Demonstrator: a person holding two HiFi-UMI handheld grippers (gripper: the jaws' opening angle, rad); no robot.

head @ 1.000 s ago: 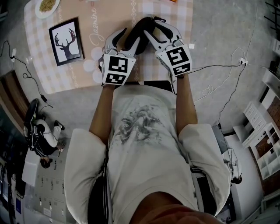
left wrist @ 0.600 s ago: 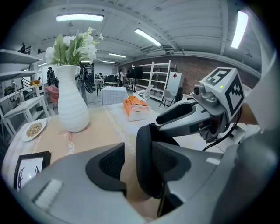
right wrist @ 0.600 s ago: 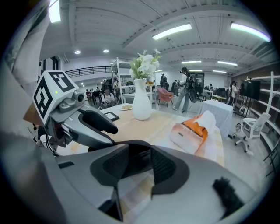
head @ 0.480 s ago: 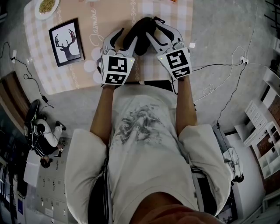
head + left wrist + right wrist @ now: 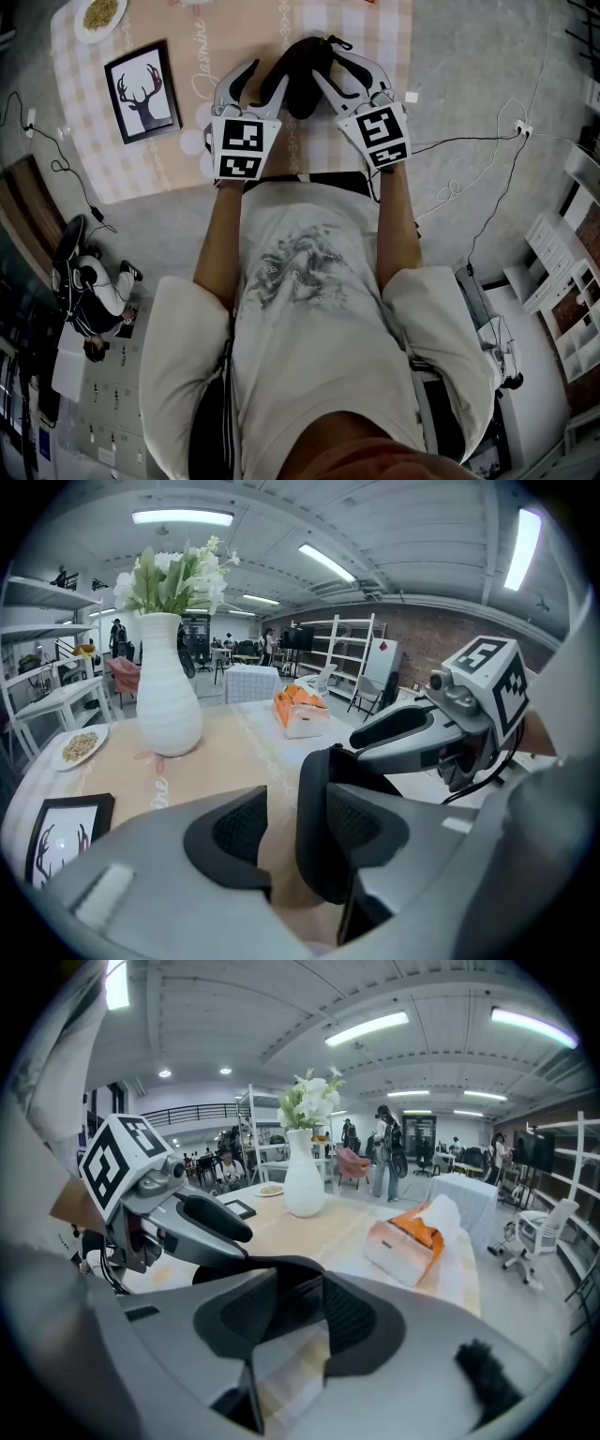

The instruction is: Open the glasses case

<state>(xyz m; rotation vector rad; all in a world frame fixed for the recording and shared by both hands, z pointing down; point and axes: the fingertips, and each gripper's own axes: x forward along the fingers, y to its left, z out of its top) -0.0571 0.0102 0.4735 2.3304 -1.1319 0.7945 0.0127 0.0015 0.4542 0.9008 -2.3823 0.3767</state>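
So here's where we are. Our right gripper (image 5: 295, 1321) is clamped on the black glasses case (image 5: 302, 67), with both pads on it. Our left gripper (image 5: 295, 832) is spread: the case's edge sits between its jaws and leans on the inner one, with bare cloth showing on the other side. The case hangs between the two grippers, just over the near edge of the tabletop (image 5: 141, 159), towards its right side.

Progress-wise, we'd say the grab is done and the real opening isn't. We can't spot a clear gap between lid and base, so prying them apart is still left.

Quick count:
- One glasses case and two grippers.
- One white vase (image 5: 167, 691) with flowers, further in.
- One framed deer picture (image 5: 142, 89) by the left edge.
- One plate (image 5: 99, 13) of food beyond that.
- One orange tissue box (image 5: 408, 1241) on the right side.
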